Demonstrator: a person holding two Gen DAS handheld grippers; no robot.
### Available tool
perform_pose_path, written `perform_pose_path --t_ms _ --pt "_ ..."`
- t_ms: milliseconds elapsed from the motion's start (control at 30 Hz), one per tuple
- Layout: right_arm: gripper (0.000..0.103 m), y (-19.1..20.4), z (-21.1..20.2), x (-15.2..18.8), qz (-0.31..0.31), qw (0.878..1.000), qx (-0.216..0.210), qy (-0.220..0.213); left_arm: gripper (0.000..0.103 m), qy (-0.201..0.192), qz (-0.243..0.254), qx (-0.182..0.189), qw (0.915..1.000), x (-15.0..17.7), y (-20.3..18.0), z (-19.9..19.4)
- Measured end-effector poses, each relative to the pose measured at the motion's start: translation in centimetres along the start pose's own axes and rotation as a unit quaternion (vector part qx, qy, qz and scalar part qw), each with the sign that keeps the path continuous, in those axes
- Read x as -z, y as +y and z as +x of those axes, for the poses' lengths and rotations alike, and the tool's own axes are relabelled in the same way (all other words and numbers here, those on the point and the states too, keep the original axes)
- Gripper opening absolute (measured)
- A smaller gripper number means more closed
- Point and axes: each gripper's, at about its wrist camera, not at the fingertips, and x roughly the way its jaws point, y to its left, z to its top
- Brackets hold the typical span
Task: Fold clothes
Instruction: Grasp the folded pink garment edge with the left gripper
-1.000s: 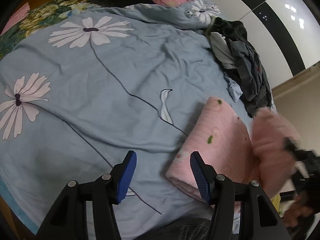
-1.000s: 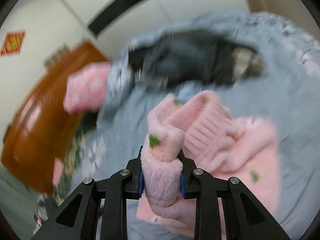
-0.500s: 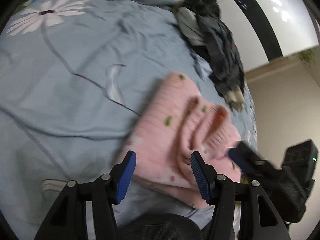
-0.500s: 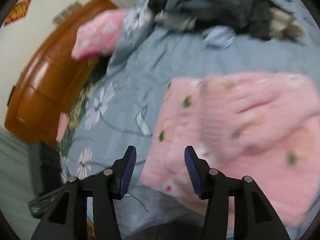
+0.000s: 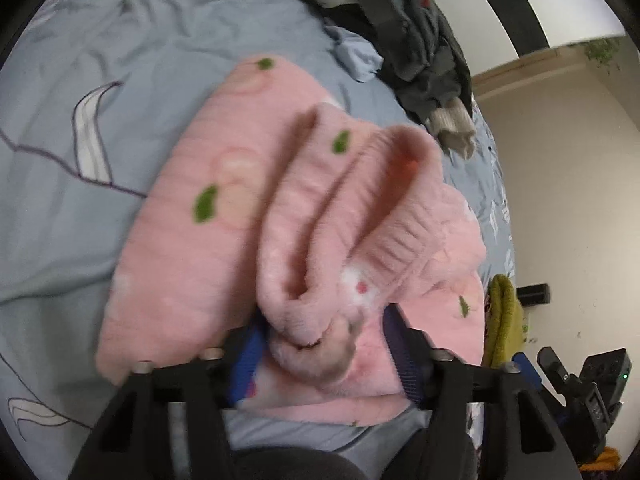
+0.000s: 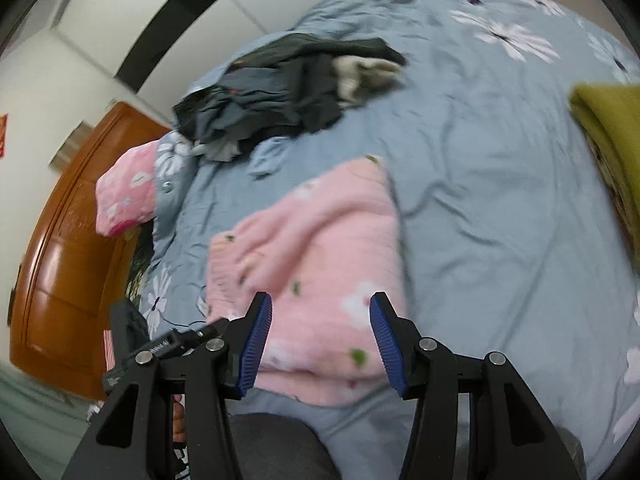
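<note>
Pink sweater [image 5: 208, 216] lying on a blue bed [image 6: 500, 200], between two pairs of tongs.

The left tongs [image 5: 324, 354] are spread around a bunched sleeve end of the sweater, blurred, grip unclear. The right tongs [image 6: 318, 346] hang spread wide above the sweater's near edge. Dark clothes [image 6: 280, 92] are heaped beyond.

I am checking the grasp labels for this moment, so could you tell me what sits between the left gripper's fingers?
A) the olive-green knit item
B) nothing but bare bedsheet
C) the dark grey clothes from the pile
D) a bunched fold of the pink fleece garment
D: in the left wrist view, the left gripper has a bunched fold of the pink fleece garment between its blue pads, while the dark clothes pile lies far off.
</note>
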Motion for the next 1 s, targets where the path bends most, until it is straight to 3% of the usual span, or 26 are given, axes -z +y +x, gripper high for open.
perform_pose_path --t_ms 133,300,367,433,500,567,867,1000 --pt "0.052 -0.4 -0.4 0.0 0.006 1.0 -0.002 0.002 0.024 -0.021 0.036 -0.022 0.9989 -0.5 -1.4 -0.8" --pt "0.052 -0.1 -0.6 0.1 -0.002 1.0 -0.009 -0.002 0.024 -0.129 0.074 0.044 0.9879 -1.4 -3.5 -9.1" --pt "0.052 0.0 -0.4 0.3 -0.005 1.0 -0.01 -0.001 0.024 -0.155 0.085 0.022 0.984 -1.1 -2.7 -10.8" --pt "0.052 -0.2 0.5 0.7 -0.002 1.0 -0.008 0.01 0.024 -0.147 0.089 -0.02 0.985 -1.1 -0.9 -9.7" --pt "0.052 -0.3 1.5 1.1 0.0 1.0 -0.006 0.024 0.025 -0.087 0.055 -0.054 0.9932 -1.2 2.6 -6.3" --pt "0.052 -0.4 2.3 1.6 -0.002 0.999 0.0 0.037 0.025 -0.067 0.026 -0.068 0.9951 -0.9 5.1 -4.7" --pt "0.052 -1.4 4.4 2.1 0.002 0.997 0.022 0.07 0.034 -0.065 0.037 -0.069 0.9948 -0.8 5.3 -5.9" --pt "0.052 -2.0 4.4 2.3 -0.007 0.996 0.038 0.08 0.038 -0.095 0.061 -0.113 0.9872 0.2 5.1 -8.7"
